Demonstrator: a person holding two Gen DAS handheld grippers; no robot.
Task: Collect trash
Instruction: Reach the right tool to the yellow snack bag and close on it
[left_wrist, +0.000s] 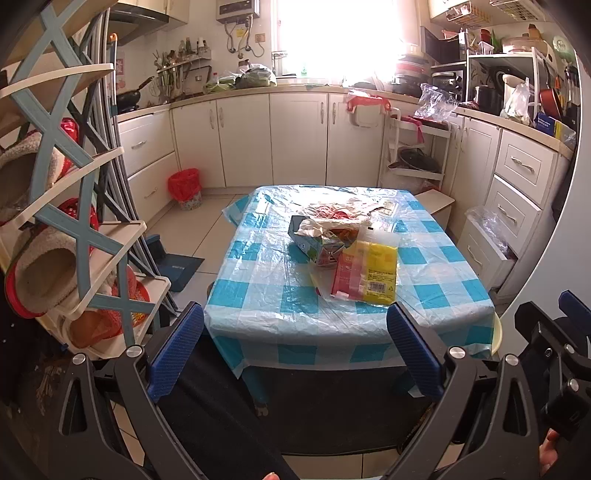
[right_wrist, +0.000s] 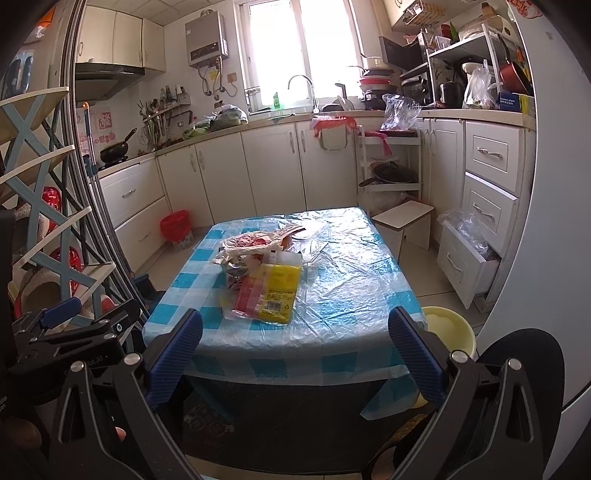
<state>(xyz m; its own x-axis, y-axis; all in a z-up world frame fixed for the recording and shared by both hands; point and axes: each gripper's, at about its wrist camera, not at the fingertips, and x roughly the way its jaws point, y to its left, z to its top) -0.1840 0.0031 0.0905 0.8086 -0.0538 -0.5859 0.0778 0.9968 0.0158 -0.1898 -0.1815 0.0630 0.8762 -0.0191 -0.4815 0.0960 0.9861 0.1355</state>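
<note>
Yellow packet (left_wrist: 380, 273) shows a barcode label, text unreadable

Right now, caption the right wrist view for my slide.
Open right gripper faces the checkered table, where a yellow-and-red wrapper fronts a heap of trash.

On the table (left_wrist: 258, 295) lies a wrapper (left_wrist: 369, 273), a carton (left_wrist: 317, 247) touching behind it.
</note>
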